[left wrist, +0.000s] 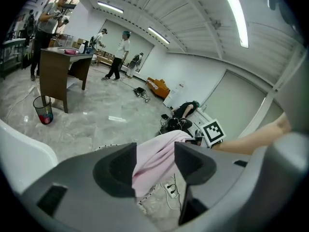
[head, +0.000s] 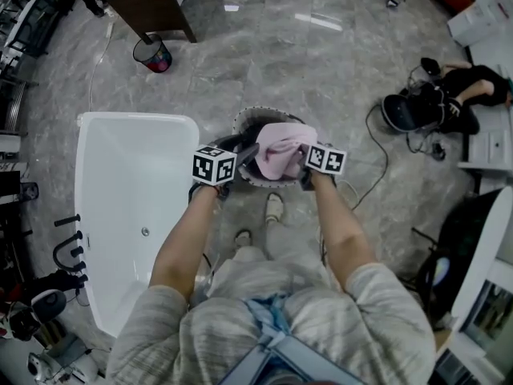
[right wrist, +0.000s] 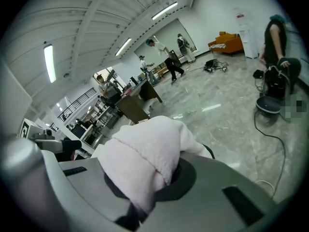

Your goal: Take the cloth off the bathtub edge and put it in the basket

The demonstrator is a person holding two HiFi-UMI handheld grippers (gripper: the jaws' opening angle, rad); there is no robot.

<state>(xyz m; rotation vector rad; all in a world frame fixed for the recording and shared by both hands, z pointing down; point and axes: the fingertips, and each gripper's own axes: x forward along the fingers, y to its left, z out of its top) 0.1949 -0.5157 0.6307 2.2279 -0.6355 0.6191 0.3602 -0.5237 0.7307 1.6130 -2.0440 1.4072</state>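
In the head view a pink cloth (head: 280,147) hangs bunched over the round dark basket (head: 243,122), just right of the white bathtub (head: 136,123). My right gripper (head: 305,167) is shut on the cloth's right side. In the right gripper view the cloth (right wrist: 140,158) drapes over the jaws of that gripper (right wrist: 145,178) and hides the pads. My left gripper (head: 243,152) sits at the cloth's left edge with its jaws apart. In the left gripper view the cloth (left wrist: 154,163) shows through the gap of this gripper (left wrist: 154,162), and part of the basket's rim (left wrist: 102,147) lies beyond.
A small bin (head: 152,54) and a dark desk (head: 152,2) stand on the marble floor behind the tub. A person (head: 461,91) sits on the floor at the right, with cables (head: 377,155) trailing toward the basket. My own feet (head: 274,207) are just below the basket.
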